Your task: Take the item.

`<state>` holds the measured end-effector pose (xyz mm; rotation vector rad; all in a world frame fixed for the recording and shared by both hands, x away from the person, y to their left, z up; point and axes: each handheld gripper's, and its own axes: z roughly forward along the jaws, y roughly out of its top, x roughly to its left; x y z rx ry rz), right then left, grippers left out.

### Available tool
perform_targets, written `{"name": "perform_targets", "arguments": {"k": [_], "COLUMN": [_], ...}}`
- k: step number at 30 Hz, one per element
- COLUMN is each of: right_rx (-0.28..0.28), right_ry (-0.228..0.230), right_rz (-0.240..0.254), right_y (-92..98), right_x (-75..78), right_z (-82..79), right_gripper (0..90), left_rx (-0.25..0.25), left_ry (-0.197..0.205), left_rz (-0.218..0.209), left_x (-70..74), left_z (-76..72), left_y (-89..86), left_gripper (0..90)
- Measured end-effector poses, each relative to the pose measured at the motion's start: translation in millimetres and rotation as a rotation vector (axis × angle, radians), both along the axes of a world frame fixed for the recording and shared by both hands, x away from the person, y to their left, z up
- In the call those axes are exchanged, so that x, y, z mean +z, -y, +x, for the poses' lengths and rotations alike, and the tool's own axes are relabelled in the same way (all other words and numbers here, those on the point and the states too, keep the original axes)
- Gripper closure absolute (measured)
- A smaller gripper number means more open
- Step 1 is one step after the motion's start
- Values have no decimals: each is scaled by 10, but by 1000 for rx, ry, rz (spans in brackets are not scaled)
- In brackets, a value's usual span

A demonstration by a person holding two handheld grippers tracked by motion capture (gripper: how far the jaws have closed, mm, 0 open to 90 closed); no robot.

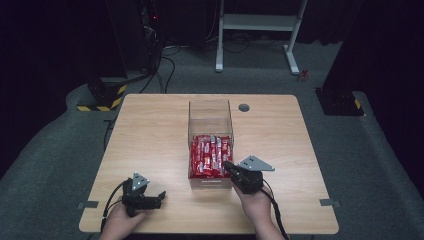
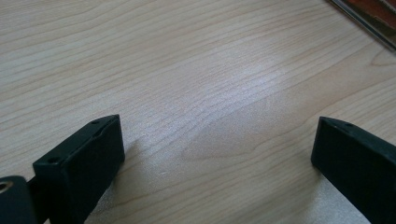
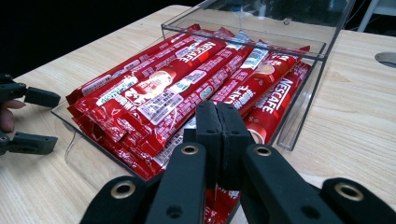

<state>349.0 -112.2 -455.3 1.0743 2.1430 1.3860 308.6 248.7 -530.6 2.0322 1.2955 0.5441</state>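
A clear plastic box [image 1: 210, 104] stands in the middle of the wooden table [image 1: 150, 130], and several red Nescafe sachets [image 1: 210, 156] lie in its near half. My right gripper [image 1: 228, 164] reaches over the box's near right corner. In the right gripper view its jaws [image 3: 217, 110] are pressed together, low over the sachets [image 3: 187, 79] inside the box [image 3: 308, 107]; whether a sachet edge is pinched I cannot tell. My left gripper [image 1: 159, 196] rests near the table's front left, open. Its fingers [image 2: 84, 158] stand wide apart over bare wood. It also appears in the right gripper view [image 3: 39, 120], beside the box.
A round cable hole [image 1: 244, 107] sits in the table behind the box to the right, also seen in the right gripper view [image 3: 387, 58]. A white desk frame [image 1: 260, 22] stands on the floor beyond. The table's front edge is close to both hands.
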Motion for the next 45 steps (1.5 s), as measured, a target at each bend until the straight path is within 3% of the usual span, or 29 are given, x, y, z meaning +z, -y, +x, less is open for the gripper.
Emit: {"name": "perform_targets", "arguments": {"k": [24, 45], "right_rx": [11, 8], "right_ry": [-6, 6], "right_rz": [35, 29], "right_y": [94, 139], "right_x": [42, 71], "right_z": [-145, -222], "right_gripper": [897, 900], "left_rx": [-13, -17], "left_ry": [-5, -4], "left_rz": [1, 2], "left_x": [-4, -3], "left_z": [20, 22], "left_y": [8, 6], "left_gripper": [6, 6]}}
